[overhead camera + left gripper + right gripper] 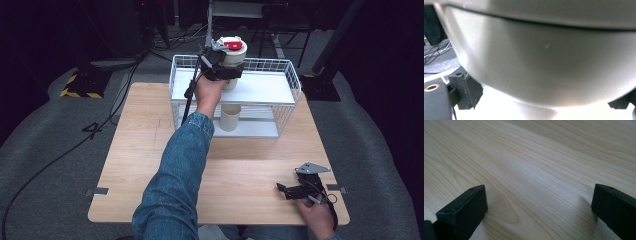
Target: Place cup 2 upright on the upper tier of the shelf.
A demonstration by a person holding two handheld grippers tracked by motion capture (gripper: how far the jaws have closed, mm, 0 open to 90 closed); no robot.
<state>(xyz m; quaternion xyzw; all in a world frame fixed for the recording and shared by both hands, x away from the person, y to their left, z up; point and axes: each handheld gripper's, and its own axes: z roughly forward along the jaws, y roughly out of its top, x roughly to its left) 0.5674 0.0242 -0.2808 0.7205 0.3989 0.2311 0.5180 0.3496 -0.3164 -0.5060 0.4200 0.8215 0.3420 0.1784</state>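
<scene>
Overhead, left claw (226, 70) grips cup (233, 52); right claw (539, 207) spread.

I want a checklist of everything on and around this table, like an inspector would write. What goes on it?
Surface: wooden table, mostly bare.
Job's things: white wire rack at the far edge; white cup with a red top held above its upper shelf; plain cup on the lower shelf.
Clutter: nothing seen.
Grippers: left gripper shut on the white cup; right gripper open, resting on the table.
Cables: black cable hanging from the left gripper; more on the floor.
Surroundings: grey carpet, dark room, striped stand base.
</scene>
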